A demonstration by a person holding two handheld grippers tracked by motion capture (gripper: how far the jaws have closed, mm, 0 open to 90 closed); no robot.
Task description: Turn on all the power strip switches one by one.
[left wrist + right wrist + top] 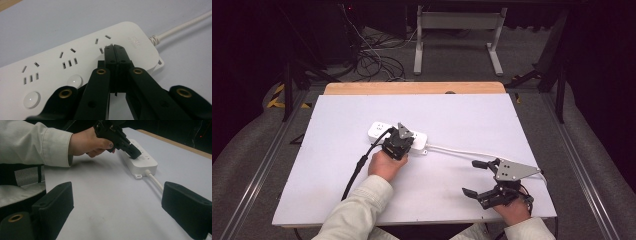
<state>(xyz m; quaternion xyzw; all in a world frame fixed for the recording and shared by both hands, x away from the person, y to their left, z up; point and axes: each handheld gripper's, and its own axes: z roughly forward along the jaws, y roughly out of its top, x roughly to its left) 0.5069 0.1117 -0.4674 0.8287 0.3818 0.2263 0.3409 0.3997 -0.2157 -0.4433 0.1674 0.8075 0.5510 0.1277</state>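
Strip: white power strip (394, 136) lies flat on the surface, just left of centre in the high view, long axis running from 10 o'clock to 4 o'clock.
Strip face: left gripper view shows three socket groups in a row and two round white buttons (74, 81) along the near edge.
Cord: white cord (462, 151) leaves the strip's end at 4 o'clock and runs across the surface toward the right gripper.
Left gripper: left gripper (115, 49) sits over the strip's cord end, angled down, tips on the strip's top face at the socket group nearest the cord.
Left jaws: together, pads pressed flat against each other, nothing between them.
Left hand: left hand (385, 164) wraps the gripper body at 6 o'clock of the strip; pale sleeve (357, 210) enters from the bottom edge.
Left cable: black cable (357, 170) trails from the gripper toward 7 o'clock.
Right gripper: right gripper (474, 177) rests low near the surface's near right corner, well apart from the strip, at 4 o'clock from it.
Right jaws: wide apart, bare surface between them; in the right gripper view they frame the strip from afar.
Surface: white surface (337, 195) on a table with a wooden far edge (412, 88).
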